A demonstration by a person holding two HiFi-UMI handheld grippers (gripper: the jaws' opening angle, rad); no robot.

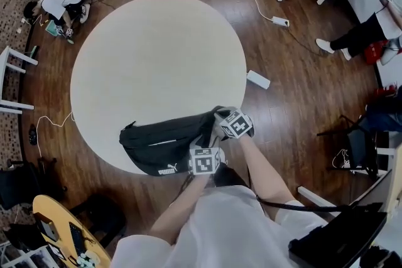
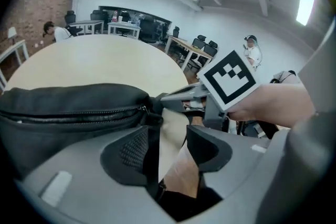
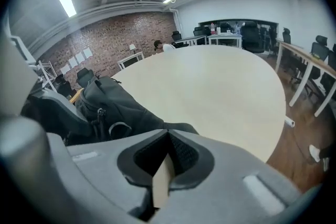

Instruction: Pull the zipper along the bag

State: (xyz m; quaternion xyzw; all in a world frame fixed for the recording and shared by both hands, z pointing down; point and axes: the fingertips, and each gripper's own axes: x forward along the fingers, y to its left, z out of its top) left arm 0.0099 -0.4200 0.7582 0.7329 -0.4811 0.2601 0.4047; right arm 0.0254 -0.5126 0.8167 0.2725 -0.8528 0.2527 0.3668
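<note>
While the left tongs (image 2: 167, 138) stand apart, a black strap (image 2: 153, 157) hanging by one pad, the right tongs (image 3: 169, 136) are pressed together at the right end of the bag (image 1: 157, 144). It lies lengthwise left-to-right at the near edge of the worktop (image 1: 157, 53). The left gripper view shows its zipper (image 2: 79, 115) along the top, the head view its white logo (image 1: 166, 170).

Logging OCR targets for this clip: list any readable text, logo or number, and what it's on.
"PUMA", white print under a small white logo, on the black bag.
Sheets on the brick wall: too small to read.
Marker cubes: black-and-white square patterns only, no words.
</note>
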